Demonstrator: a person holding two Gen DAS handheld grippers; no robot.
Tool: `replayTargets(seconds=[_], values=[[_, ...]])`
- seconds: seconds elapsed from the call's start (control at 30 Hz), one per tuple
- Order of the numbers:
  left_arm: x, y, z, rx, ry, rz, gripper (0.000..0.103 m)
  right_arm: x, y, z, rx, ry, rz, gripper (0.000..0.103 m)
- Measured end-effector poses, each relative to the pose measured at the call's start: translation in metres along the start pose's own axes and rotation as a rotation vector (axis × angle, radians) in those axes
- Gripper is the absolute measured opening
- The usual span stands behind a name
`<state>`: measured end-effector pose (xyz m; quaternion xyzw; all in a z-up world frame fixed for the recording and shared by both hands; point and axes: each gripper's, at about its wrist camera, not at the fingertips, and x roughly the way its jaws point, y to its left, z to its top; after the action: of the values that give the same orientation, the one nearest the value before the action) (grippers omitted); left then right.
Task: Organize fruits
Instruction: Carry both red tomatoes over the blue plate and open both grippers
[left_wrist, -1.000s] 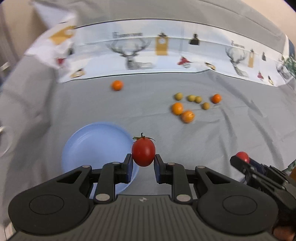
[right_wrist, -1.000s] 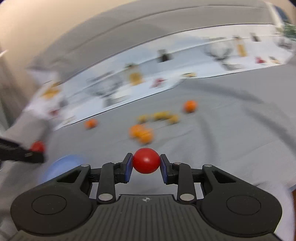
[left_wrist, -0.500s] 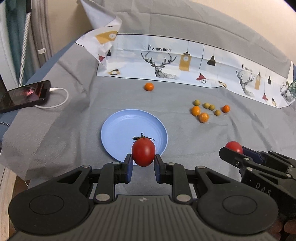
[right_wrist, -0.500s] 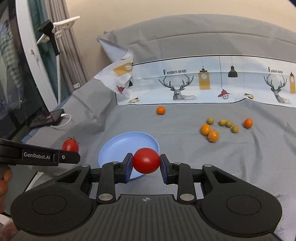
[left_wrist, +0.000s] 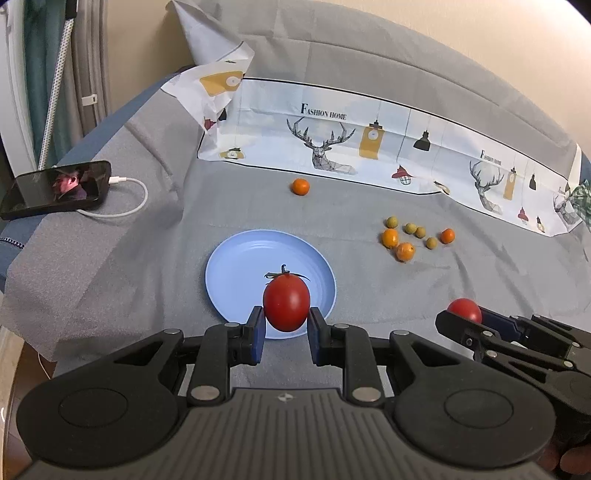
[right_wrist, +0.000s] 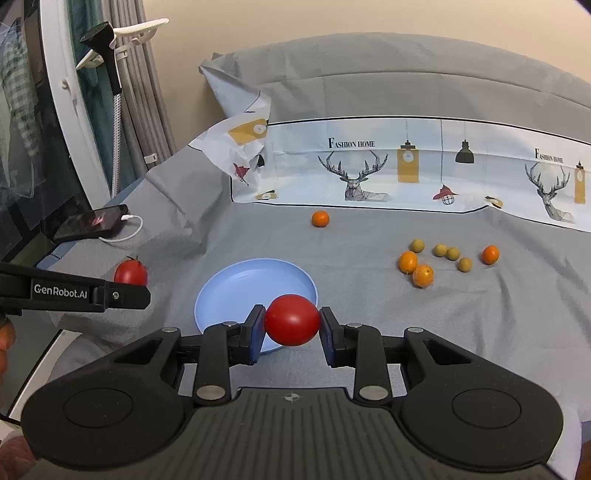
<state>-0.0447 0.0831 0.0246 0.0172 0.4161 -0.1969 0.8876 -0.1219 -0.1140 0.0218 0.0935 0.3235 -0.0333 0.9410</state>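
Hand-held gripper (left_wrist: 286, 328) clamps tomato (left_wrist: 286, 302) above empty plate (left_wrist: 236, 273).

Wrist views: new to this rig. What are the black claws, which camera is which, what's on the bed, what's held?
No robot arm: a person holds a two-finger gripper in each hand, with a fisheye camera looking along the fingers. In the left wrist view, the left gripper pinches a stemmed tomato. In the right wrist view, the right gripper pinches a smooth tomato. On the grey sheet lie an empty blue plate, small orange fruits and green fruits, and a charging phone.
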Motion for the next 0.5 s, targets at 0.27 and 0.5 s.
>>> replayTargets(seconds=[0.27,0.5], values=[[0.009,0.005,0.005,-0.013,0.01,0.001,0.026,0.006,0.0,0.0,-0.017,0.016,-0.001,0.033],[0.023,0.009,0.016,-0.025,0.024,0.008,0.026,0.018,-0.001,0.007,-0.008,0.017,-0.012,0.033]])
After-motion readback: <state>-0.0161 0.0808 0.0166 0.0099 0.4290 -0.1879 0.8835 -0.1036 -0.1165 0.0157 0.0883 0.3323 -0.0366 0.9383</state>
